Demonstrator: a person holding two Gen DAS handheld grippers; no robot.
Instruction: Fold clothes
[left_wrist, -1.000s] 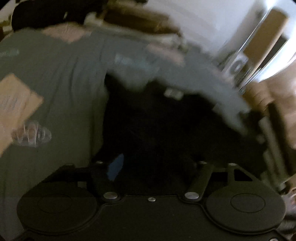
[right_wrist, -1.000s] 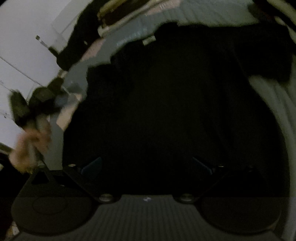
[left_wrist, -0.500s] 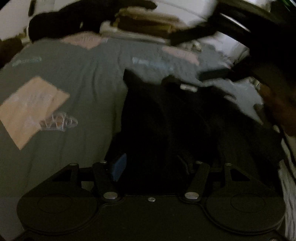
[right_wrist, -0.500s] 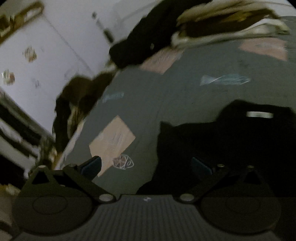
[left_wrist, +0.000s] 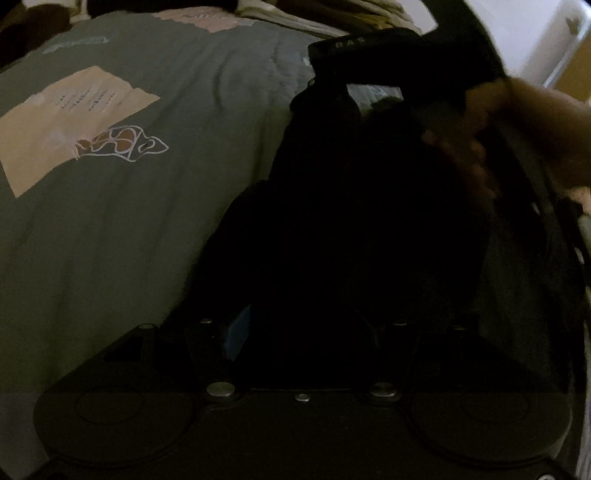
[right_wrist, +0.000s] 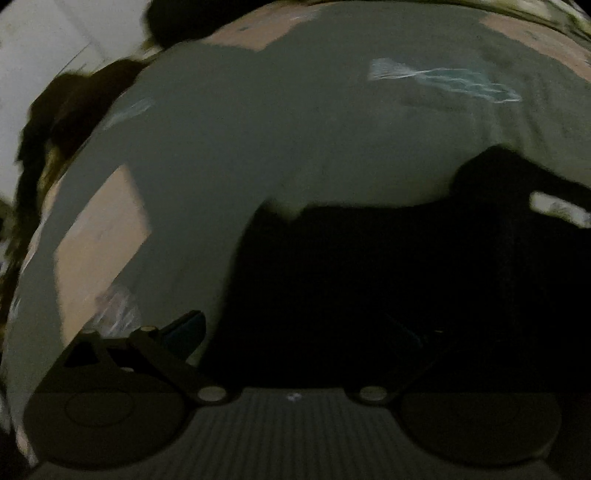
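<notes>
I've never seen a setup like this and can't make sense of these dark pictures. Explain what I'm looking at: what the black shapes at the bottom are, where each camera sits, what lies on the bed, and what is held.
There is no robot here. A person holds a two-finger gripper in each hand, and each carries a wide-angle camera looking along its fingers. The black shapes at the bottom are the grippers' own bodies.

The left-hand view shows the left gripper and, upper right, the blurred right hand holding the other tool. The right-hand view shows the right gripper.

On the bed lies a grey-green quilt with a tan patch, and on it a black garment with a white label.

It is too dark to tell whether either gripper grips the cloth.
</notes>
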